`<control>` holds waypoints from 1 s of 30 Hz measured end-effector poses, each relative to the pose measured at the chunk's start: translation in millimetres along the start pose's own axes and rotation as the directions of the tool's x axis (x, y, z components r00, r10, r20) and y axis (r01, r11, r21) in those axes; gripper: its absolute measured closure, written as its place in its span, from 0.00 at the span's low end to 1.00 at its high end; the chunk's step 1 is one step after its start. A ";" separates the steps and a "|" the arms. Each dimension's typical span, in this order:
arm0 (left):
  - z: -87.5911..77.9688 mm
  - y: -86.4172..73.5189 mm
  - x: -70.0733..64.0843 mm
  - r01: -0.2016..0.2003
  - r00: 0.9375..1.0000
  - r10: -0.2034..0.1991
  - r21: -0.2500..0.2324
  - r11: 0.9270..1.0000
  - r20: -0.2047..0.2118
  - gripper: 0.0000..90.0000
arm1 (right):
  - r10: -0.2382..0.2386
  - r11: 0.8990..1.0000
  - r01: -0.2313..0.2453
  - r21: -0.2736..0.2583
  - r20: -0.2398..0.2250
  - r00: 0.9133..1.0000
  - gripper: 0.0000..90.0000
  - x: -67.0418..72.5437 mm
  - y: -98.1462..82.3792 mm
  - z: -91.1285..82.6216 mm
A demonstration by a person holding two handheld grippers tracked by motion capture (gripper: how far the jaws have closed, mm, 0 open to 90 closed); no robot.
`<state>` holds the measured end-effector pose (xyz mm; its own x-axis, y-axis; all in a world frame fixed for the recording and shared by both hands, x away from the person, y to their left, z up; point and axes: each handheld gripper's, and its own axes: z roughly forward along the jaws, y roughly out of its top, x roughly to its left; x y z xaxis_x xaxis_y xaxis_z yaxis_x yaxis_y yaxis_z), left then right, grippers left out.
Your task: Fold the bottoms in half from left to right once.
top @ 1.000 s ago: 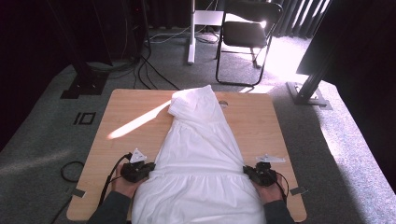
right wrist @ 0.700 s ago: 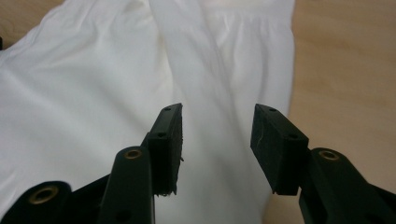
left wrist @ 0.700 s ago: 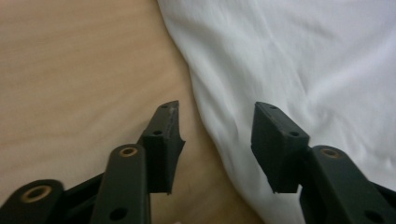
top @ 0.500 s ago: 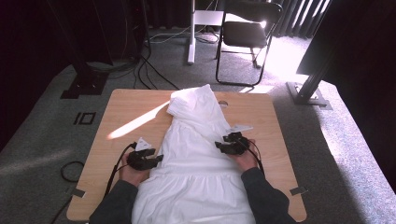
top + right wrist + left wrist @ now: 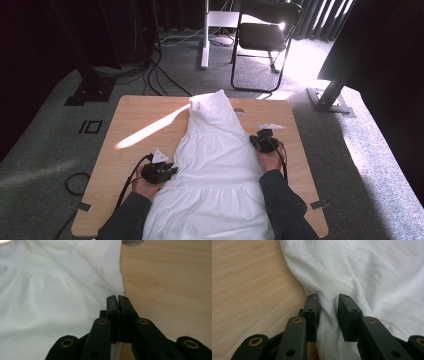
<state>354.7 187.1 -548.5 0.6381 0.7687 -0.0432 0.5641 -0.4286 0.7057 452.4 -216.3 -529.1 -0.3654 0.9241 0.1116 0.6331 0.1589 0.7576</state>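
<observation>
A white dress [image 5: 220,160] lies flat along the wooden table [image 5: 140,115], its neck at the far end. My left gripper [image 5: 174,170] sits at the dress's left edge near the waist. In the left gripper view its jaws [image 5: 328,298] stand apart with a fold of the dress [image 5: 362,270] between them; they have just been closing. My right gripper [image 5: 256,141] is at the dress's right edge, farther up the table. Its jaws [image 5: 117,297] have just closed and pinch the hem of the dress [image 5: 50,290], with white cloth showing between them.
A bright sun stripe [image 5: 150,130] crosses the table's left half. A small round fitting [image 5: 239,111] sits near the dress's top. Beyond the table stand a black chair [image 5: 265,35], cables [image 5: 165,80] on grey carpet, and a dark stand base [image 5: 330,100].
My right gripper has travelled up the dress's right edge, away from the person, and shut on the cloth. The left gripper has shifted slightly forward along the left edge.
</observation>
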 end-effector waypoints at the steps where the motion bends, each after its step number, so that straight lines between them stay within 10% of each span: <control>1: -0.7 1.0 0.5 0.001 1.000 -0.001 0.011 1.000 -0.002 0.76 | -0.002 1.000 0.002 0.021 -0.008 1.000 0.96 -1.2 -4.1 5.8; 9: -13.1 38.6 15.1 0.005 1.000 -0.007 -0.103 0.995 -0.028 0.55 | 0.006 0.998 -0.004 0.060 -0.042 0.999 0.93 -1.6 -13.6 20.5; 14: 26.8 75.5 18.9 0.011 1.000 -0.013 -0.078 0.997 -0.019 0.51 | 0.008 0.998 -0.006 0.065 -0.038 0.999 0.93 -1.2 -13.1 20.6; 15: 51.2 78.4 21.5 0.007 0.999 -0.007 -0.010 1.000 -0.045 0.53 | 0.010 0.998 -0.007 0.061 -0.039 0.999 0.93 -1.2 -13.7 20.5; 19: 66.4 73.1 28.2 0.048 0.998 -0.048 0.008 0.999 -0.036 0.75 | 0.024 0.998 -0.021 0.053 -0.052 0.998 0.95 -2.8 -16.8 18.5; 21: 60.7 70.4 21.7 -0.011 0.998 0.013 0.031 0.999 -0.053 0.87 | 0.014 0.999 -0.011 0.053 -0.057 0.998 0.96 -2.3 -19.8 15.6; 30: 18.7 21.6 -14.5 -0.066 0.998 0.066 0.022 0.998 0.012 0.90 | -0.094 0.989 0.104 0.104 -0.097 0.991 0.96 25.5 -62.6 -34.2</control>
<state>367.5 157.9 -545.9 0.6800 0.7332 -0.0054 0.5325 -0.4888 0.6910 380.1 -214.5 -551.7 -0.4877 0.8671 0.1013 0.6594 0.2898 0.6937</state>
